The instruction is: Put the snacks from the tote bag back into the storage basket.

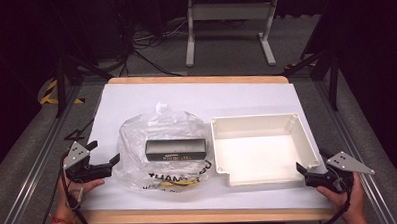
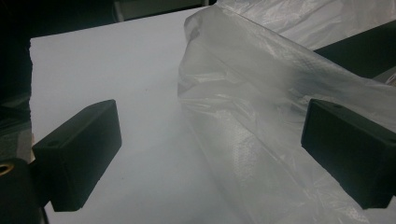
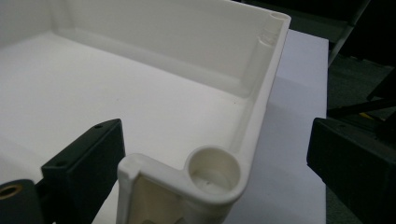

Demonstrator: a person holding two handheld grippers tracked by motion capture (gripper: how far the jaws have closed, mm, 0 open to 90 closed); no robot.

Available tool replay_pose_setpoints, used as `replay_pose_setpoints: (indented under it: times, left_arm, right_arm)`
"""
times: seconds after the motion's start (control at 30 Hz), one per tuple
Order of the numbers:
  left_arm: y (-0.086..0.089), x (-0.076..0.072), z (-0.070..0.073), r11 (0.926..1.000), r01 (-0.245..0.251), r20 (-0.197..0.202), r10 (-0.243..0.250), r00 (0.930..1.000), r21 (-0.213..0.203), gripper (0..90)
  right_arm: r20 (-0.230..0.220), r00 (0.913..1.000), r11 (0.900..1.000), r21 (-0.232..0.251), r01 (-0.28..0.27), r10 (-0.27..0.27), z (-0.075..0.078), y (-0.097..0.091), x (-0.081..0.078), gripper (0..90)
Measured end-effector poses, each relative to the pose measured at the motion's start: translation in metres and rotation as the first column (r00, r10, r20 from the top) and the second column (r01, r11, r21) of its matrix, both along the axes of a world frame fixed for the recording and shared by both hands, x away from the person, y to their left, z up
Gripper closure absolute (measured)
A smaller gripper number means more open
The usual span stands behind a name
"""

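We are at the very start of the work, as far as we can judge. The clear plastic bag [image 1: 160, 148] lies on the white counter [image 1: 136, 96], left of centre, with the black box [image 1: 176, 149] resting flat and level inside it, or possibly on top of the film; the high view does not settle which. Yellow and black printing shows on the bag's near side. Just to the right of the bag, close but apart from it, sits the white tray [image 1: 259, 121], empty, its floor bare.

Our left gripper [image 1: 104, 156] hovers at the bag's left edge with its jaws spread wide. In the left gripper view the crumpled film [image 2: 261, 116] reaches in between the jaws, yet neither pad presses on it, so nothing is grasped.

Our right gripper [image 1: 302, 171] waits at the tray's near right corner, released as well. In the right gripper view that corner [image 3: 212, 170] stands between the open jaws, which are clear of it on both sides.

So nothing is lifted or moved yet. What seems to remain is all of it: pinching the bag, freeing the box, and presumably setting it in the tray while the right gripper steadies the rim.
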State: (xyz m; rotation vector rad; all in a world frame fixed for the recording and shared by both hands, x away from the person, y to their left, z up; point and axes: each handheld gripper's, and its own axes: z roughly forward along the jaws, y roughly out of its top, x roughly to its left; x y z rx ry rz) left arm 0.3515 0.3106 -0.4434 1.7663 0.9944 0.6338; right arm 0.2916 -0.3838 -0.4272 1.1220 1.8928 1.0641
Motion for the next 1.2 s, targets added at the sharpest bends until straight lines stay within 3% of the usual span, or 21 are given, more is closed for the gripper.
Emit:
replay_pose_setpoints:
  times: [0.17, 0.27, 0.57, 0.87, 0.97, 1.2]
  left_arm:
    - [0.002, -0.001, 0.0, 1.0, 0.004, 0.001, -0.004, 1.0, -0.005, 5.4]
    - [0.002, -0.003, 0.0, 1.0, 0.008, 0.011, -0.008, 0.9999, 0.005, 5.3]
    - [0.002, -0.004, 0.0, 0.9999, 0.015, 0.013, -0.015, 0.9998, 0.003, 5.1]
    - [0.0, -0.005, 0.0, 0.9997, 0.013, 0.007, -0.013, 0.9999, 0.021, 5.1]
    - [0.001, -0.004, 0.0, 0.9998, 0.012, 0.01, -0.012, 0.9999, 0.018, 5.1]
    - [0.0, -0.004, -0.001, 0.9997, 0.023, 0.005, -0.023, 0.9997, 0.013, 4.9]
  right_arm:
    - [0.022, 0.9997, 0.9999, -0.012, -0.006, 0.006, 0.003, 0.0, -0.001, 6.4]
    - [0.041, 0.9991, 1.0, 0.007, 0.0, -0.001, 0.007, -0.001, -0.002, 6.4]
    - [0.036, 0.9994, 0.9999, -0.013, 0.002, -0.001, 0.01, -0.002, 0.002, 6.4]
    - [0.05, 0.998, 0.999, -0.024, -0.036, 0.038, 0.024, 0.008, 0.005, 9.2]
    - [0.039, 0.9964, 0.9964, -0.04, -0.074, 0.076, 0.03, 0.013, 0.005, 17.4]
    - [0.037, 0.991, 0.991, -0.043, -0.127, 0.129, 0.046, 0.025, 0.008, 18.4]
